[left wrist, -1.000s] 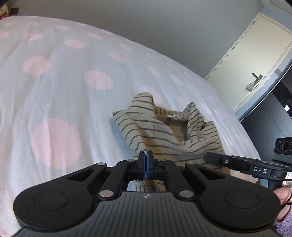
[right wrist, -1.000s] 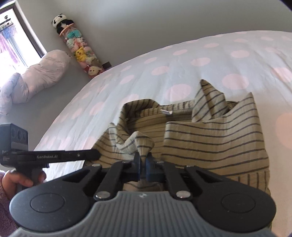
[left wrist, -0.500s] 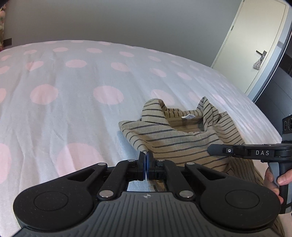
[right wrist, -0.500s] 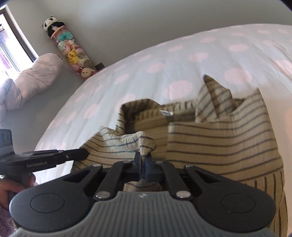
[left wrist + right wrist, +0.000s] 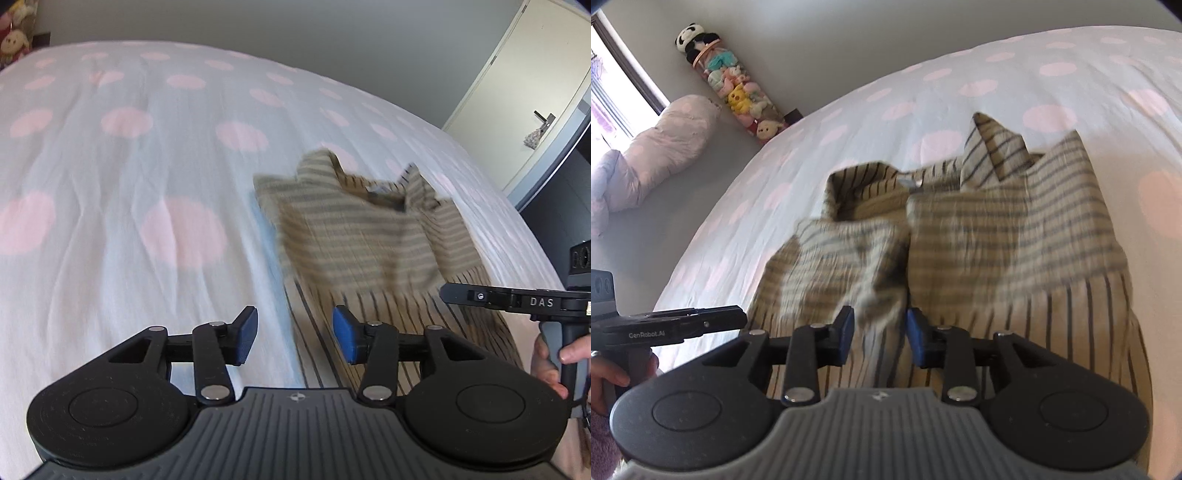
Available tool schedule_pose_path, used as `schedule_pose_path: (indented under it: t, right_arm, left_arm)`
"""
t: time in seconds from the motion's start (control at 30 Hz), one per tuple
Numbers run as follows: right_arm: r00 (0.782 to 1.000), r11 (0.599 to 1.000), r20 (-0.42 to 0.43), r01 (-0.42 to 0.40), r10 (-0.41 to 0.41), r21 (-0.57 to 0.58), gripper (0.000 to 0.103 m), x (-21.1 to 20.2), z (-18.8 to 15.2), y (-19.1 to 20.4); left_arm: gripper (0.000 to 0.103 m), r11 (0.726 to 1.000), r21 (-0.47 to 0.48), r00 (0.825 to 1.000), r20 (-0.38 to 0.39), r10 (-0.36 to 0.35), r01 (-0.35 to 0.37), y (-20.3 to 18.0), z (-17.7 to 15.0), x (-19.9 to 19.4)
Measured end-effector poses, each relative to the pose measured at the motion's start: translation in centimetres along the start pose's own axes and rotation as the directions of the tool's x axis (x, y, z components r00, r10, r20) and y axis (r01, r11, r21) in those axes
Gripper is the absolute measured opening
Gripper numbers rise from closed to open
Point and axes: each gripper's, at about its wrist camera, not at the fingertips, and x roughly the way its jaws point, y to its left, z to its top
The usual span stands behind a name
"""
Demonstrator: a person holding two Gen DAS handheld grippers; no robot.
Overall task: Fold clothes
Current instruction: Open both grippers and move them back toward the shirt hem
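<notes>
1. Grippers, both clamped on cloth half a second ago, now stand released: left gripper (image 5: 294, 336), right gripper (image 5: 880, 334)
2. Striped shirt (image 5: 1008, 236), soft beige weave with dark lines, lies folded and blurred on the dotted bedsheet (image 5: 147, 166)

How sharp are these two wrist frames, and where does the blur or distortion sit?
Left wrist view: striped shirt motion-smeared, left gripper crisp, bedspread bowed by the fisheye. Right wrist view: shirt smeared near the right gripper, sharper at its collar; window blown out.
</notes>
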Motion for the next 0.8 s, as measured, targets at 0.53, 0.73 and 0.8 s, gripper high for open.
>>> schedule_pose_path:
  t: [0.53,0.73,0.8]
  right_arm:
    - [0.986,0.999,-0.159,0.048,-0.044,0.022,0.031,-11.4,-17.5,5.0]
    - [0.978,0.996,-0.209,0.035,-0.018,0.077,0.023,-15.5,-25.2,6.3]
    - [0.975,0.994,-0.222,0.034,-0.01,0.103,0.023,-16.9,-27.6,6.6]
  left_arm:
    - [0.046,0.998,-0.05,0.988,-0.149,0.028,-0.036,-7.2,-17.4,-9.0]
    - [0.045,0.993,-0.104,0.974,-0.225,0.027,-0.052,-9.0,-22.8,-11.7]
    - [0.045,0.992,-0.117,0.967,-0.255,0.025,-0.056,-9.7,-24.5,-12.5]
